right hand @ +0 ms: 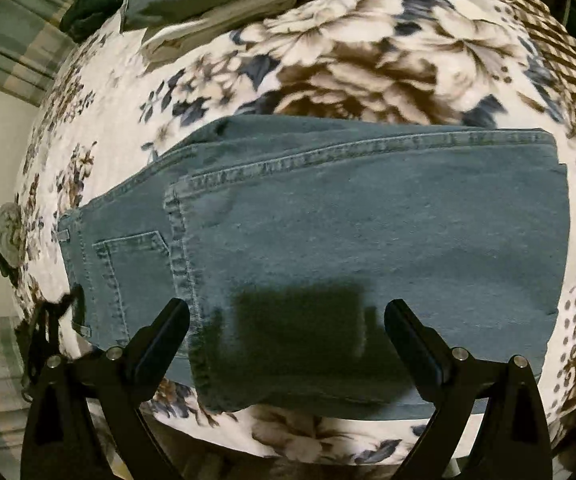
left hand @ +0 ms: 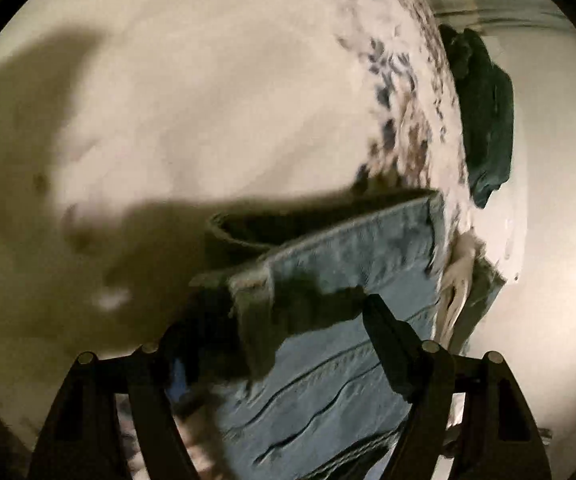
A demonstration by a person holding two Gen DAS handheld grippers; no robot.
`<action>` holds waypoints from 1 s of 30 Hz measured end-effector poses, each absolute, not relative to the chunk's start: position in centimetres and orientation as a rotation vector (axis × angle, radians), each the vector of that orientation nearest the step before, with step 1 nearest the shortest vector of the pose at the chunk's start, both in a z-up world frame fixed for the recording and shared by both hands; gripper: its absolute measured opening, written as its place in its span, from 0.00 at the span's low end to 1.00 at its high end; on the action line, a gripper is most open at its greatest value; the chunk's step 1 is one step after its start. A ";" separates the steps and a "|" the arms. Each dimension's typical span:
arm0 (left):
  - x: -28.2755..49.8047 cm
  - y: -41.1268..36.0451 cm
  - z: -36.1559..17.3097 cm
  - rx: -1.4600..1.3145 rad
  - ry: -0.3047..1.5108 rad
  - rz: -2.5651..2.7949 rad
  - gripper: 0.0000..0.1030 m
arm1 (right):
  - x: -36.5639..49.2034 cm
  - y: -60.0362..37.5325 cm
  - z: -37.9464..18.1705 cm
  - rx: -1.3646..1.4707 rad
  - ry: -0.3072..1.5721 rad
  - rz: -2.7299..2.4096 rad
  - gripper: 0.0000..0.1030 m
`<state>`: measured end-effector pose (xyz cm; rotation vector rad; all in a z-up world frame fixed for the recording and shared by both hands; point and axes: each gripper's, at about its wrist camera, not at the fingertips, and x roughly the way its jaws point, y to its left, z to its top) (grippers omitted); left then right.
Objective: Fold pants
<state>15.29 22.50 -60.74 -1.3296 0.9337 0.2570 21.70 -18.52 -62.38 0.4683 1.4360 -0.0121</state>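
One pair of jeans [right hand: 368, 232], folded, between two open tongs [right hand: 288, 320].

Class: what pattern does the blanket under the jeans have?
Floral, cream with brown and navy flowers: blanket beneath jeans, clearest in the right wrist view.

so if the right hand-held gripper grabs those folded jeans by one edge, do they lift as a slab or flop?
Likely flop: the jeans are soft denim lying in loose layers on the floral blanket, so unpinched layers probably peel open. Thick seams suggest some heft. The right hand-held gripper is open above them.
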 end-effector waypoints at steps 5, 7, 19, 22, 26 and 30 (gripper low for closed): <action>14.9 21.7 -58.8 -1.238 0.893 0.260 0.35 | 21.3 -18.7 -62.8 0.486 1.442 -0.029 0.97; 14.3 21.2 -56.8 -1.184 0.871 0.247 0.26 | 21.0 -19.2 -62.7 0.498 1.437 -0.041 0.97; 15.3 11.3 -42.5 -0.780 0.785 -0.018 0.18 | 18.8 -24.3 -60.7 0.583 1.374 -0.083 0.97; 15.3 5.1 -39.6 -0.662 0.801 -0.155 0.18 | 17.4 -26.8 -60.0 0.609 1.353 -0.112 0.97; 15.0 -4.6 -39.7 -0.517 0.894 -0.327 0.18 | 14.8 -31.6 -59.1 0.667 1.328 -0.173 0.97; 14.8 -12.7 -43.7 -0.359 1.012 -0.418 0.17 | 12.4 -35.9 -58.6 0.682 1.321 -0.239 0.97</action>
